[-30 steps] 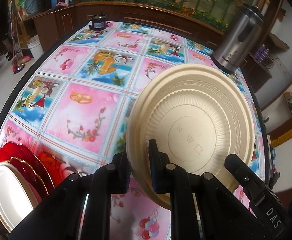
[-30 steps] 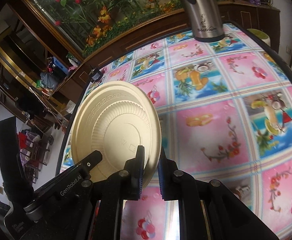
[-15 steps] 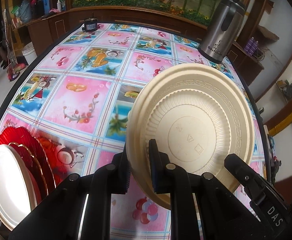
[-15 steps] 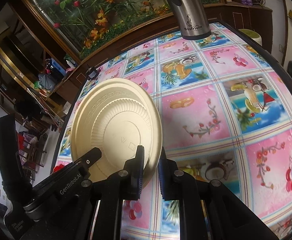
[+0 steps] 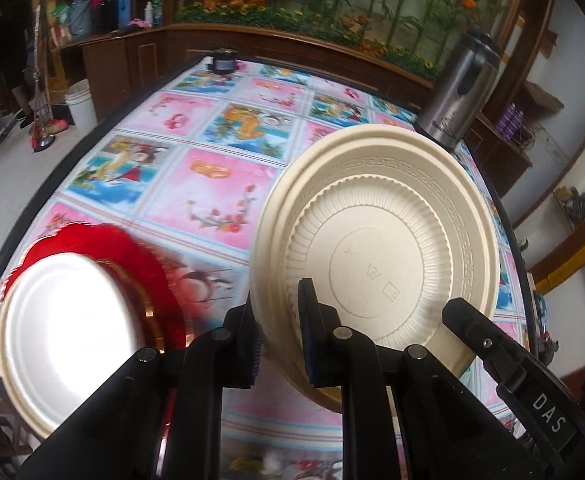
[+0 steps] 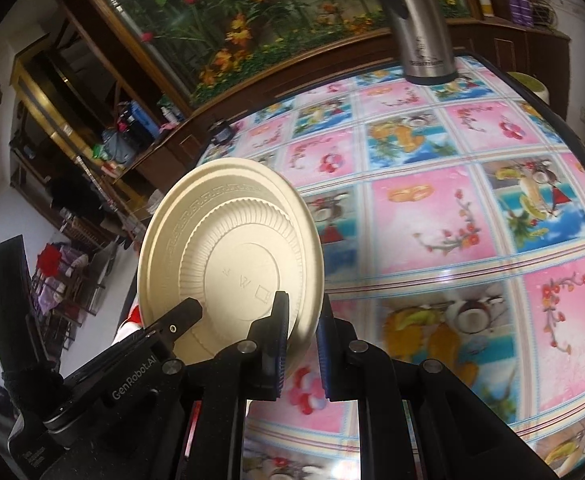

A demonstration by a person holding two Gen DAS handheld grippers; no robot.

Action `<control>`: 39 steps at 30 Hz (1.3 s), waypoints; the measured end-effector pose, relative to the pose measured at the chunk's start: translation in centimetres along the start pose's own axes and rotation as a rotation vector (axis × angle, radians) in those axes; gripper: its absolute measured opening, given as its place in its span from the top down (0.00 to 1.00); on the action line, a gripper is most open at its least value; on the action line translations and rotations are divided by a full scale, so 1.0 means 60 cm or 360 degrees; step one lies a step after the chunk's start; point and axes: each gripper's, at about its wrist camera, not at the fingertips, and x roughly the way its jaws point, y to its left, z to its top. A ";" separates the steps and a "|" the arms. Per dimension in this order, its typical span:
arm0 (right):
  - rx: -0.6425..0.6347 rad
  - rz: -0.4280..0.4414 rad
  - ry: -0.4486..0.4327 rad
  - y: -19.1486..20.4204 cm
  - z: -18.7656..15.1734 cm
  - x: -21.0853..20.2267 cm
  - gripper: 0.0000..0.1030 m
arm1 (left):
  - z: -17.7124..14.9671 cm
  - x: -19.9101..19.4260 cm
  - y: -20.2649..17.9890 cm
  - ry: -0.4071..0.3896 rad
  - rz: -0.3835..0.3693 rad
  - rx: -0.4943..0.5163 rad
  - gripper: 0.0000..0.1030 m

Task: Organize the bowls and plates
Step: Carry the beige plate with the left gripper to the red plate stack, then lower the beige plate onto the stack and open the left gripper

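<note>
Two grippers clamp one cream plate between them, each on a different part of its rim. In the left wrist view the left gripper pinches the plate's lower left edge, its jaws drawn narrow with the rim squeezed between the pads. The plate stands tilted, almost on edge, with its ribbed underside and stamped base facing the camera. The tip of the right gripper reaches in from the lower right and touches the plate's lower edge. In the right wrist view the right gripper grips the same plate at its lower right rim, jaws likewise narrow and pressing on it, while the left gripper comes in from the lower left.

The plate is lifted above a table covered by a pink and blue tablecloth printed with fruit and flowers. At the table's near left edge lies a stack: a white plate on top of red plates with scalloped gold edges, blurred. A steel kettle stands at the far right of the table, well apart from the stack. A small dark object sits at the far edge.
</note>
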 end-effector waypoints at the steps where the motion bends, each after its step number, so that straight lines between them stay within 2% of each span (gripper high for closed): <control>1: -0.0018 0.0009 -0.0002 0.009 -0.002 0.000 0.88 | 0.000 -0.004 0.007 -0.0011 0.0008 -0.0009 0.86; 10: -0.0150 0.0116 0.0035 0.084 -0.018 0.012 0.88 | -0.012 -0.048 0.082 -0.0082 0.0095 -0.0117 0.86; 23: -0.0360 0.0257 0.0153 0.197 -0.060 0.043 0.88 | -0.040 -0.087 0.194 -0.0118 0.0217 -0.0311 0.86; 31: -0.0463 0.0319 0.0213 0.255 -0.086 0.062 0.88 | -0.051 -0.101 0.235 -0.0143 0.0285 -0.0375 0.86; 39: -0.0510 0.0342 0.0263 0.280 -0.105 0.077 0.87 | -0.065 -0.105 0.256 -0.0140 0.0322 -0.0409 0.86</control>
